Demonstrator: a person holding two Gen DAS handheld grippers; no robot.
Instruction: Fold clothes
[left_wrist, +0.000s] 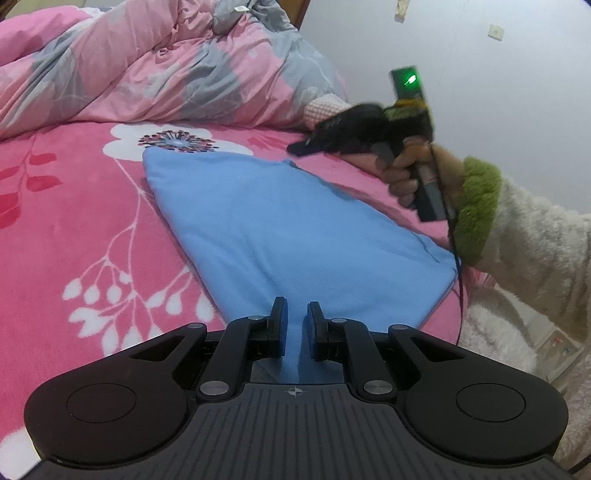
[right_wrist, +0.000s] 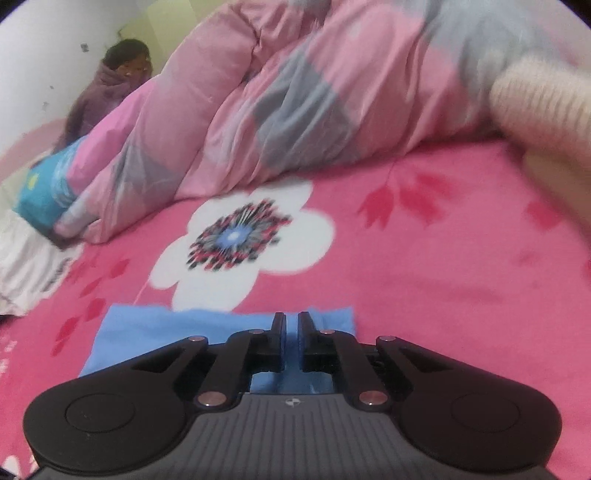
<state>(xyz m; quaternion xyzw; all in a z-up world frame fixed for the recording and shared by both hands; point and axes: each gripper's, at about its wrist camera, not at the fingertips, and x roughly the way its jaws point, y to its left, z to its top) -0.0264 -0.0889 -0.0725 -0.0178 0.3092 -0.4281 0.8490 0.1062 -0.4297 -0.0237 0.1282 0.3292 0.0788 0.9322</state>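
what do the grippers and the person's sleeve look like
Both grippers, the left gripper and the right gripper, are matte black, with two round side discs, silver pivot pins and a ribbed grey deck bearing a small crosshair mark. The sleeve is fluffy cream with a green fuzzy cuff; a thin cable hangs beneath it.

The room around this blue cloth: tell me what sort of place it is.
Most likely a bedroom at home. The blue cloth lies on a bed covered by a pink floral sheet, a rumpled pink and grey quilt is heaped behind it, and a plain white wall stands close by.
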